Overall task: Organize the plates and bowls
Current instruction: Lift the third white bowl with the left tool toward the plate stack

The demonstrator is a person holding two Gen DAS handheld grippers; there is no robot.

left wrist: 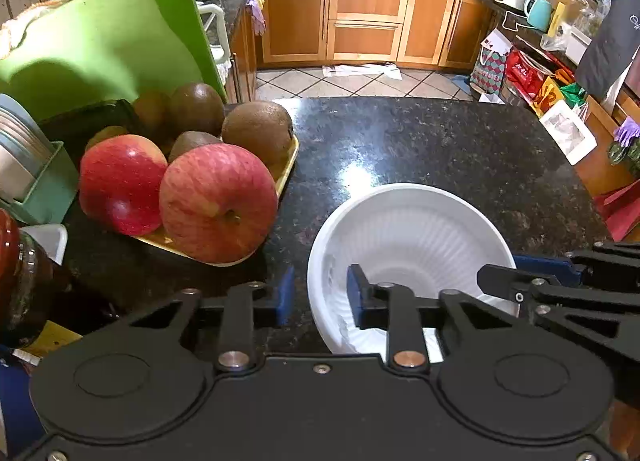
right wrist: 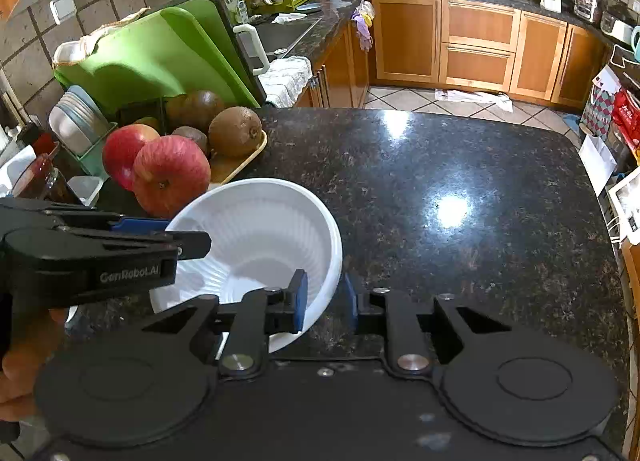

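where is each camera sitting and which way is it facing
Left wrist: on the left gripper, tilted down over the counter; its fingers straddle the near-left rim of the white bowl; the right gripper enters from the right.
Right wrist: on the right gripper, tilted down; its fingers straddle the bowl's right rim; the left gripper and a hand show at left.
Shared: bowl, fruit tray, green board, counter.

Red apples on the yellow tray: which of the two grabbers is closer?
Left. The left gripper has its jaws astride the rim of the white ribbed plastic bowl on the side facing the red apples; the right gripper straddles the opposite rim, farther away.
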